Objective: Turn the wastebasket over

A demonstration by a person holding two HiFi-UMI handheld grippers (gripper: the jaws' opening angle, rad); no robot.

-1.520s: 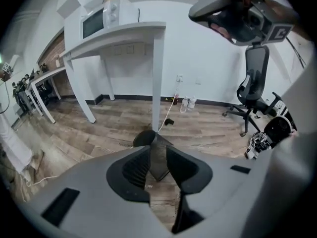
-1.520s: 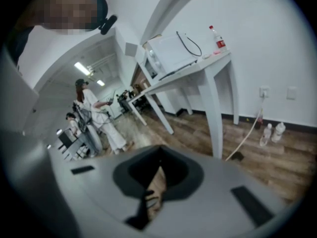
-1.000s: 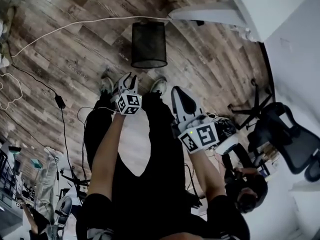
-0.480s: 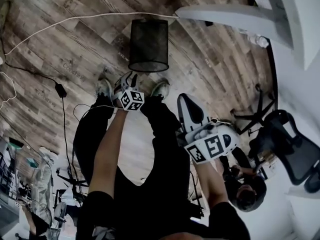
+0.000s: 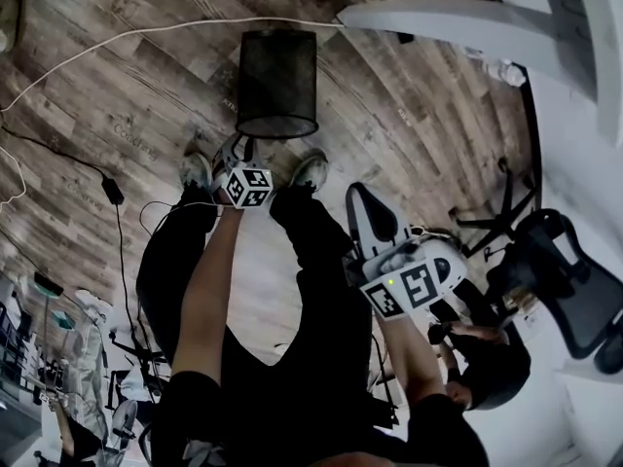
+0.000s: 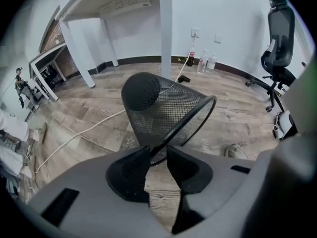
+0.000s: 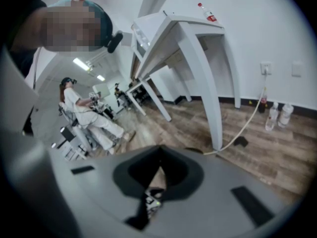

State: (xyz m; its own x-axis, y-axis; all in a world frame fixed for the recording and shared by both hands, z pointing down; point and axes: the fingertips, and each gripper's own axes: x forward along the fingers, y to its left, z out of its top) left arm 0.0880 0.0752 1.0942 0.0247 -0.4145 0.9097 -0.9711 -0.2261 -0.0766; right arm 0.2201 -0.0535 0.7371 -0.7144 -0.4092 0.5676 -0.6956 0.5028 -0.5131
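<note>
The black mesh wastebasket point(image 5: 277, 81) lies tipped on the wooden floor point(image 5: 127, 95), long axis running away from the person, mouth toward their feet. The left gripper point(image 6: 157, 150) has its jaws pinched on the near rim. The right gripper point(image 7: 159, 165) hangs aside, jaws together and empty.

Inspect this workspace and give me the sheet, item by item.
Surface: wood-plank floor.
Job's things: black mesh wastebasket, tilted, its open rim toward the left gripper.
Clutter: bottles standing by the wall.
Grippers: left gripper shut on the wastebasket's rim; right gripper shut, empty, held away from the basket.
Cables: white cable runs across the floor past the basket; black cable with an adapter lies to the left.
Surroundings: white desk, office chair, seated person in the background.
</note>
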